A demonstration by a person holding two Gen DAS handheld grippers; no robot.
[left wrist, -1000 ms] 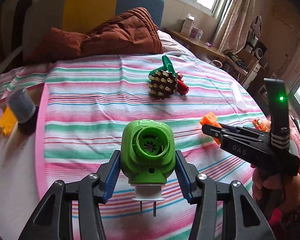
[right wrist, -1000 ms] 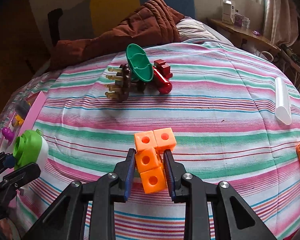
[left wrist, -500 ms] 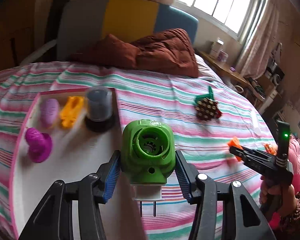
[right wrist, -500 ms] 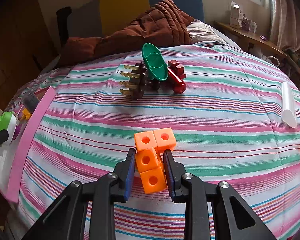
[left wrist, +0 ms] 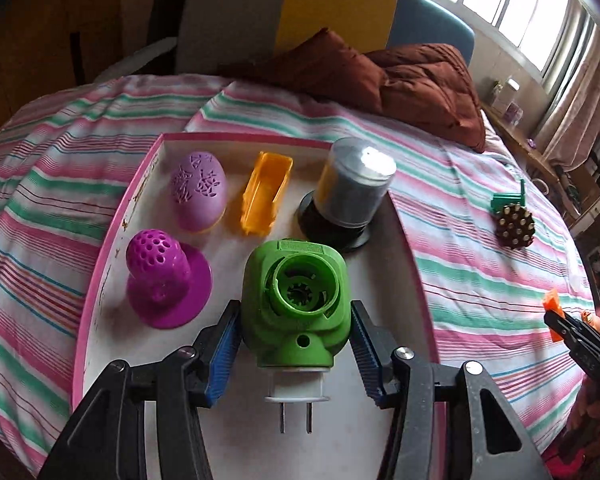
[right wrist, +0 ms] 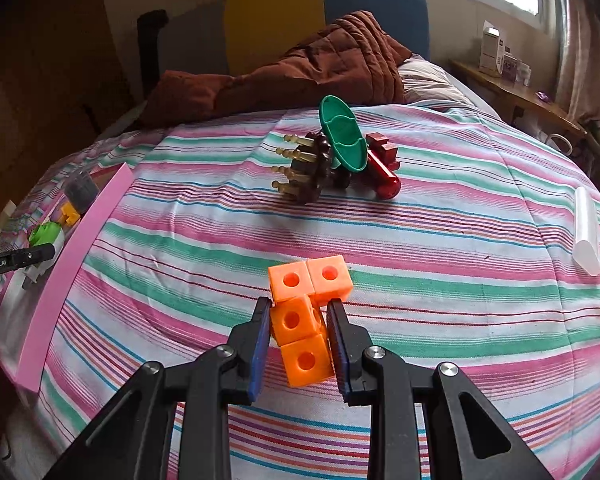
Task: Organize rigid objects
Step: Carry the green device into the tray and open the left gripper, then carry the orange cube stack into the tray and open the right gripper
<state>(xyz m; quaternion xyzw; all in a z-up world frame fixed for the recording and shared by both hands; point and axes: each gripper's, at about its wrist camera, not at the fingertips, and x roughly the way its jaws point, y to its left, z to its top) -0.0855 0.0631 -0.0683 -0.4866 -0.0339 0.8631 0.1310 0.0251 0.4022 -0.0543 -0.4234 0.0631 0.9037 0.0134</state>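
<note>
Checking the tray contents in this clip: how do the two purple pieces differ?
The purple egg lies on its side with a cut leaf-like pattern; the purple perforated dome stands on a wide round base, dotted with holes. The egg is paler lilac, the dome deeper magenta. Both sit in the pink-rimmed tray.

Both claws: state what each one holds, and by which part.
Left claw clamps the green plug-in device by its two sides, prongs toward the camera. Right claw clamps the orange cube cluster by its lower cubes.

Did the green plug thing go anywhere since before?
Yes. The green plug, held by the left gripper, moved left from the striped bedspread to above the pink tray.
</note>
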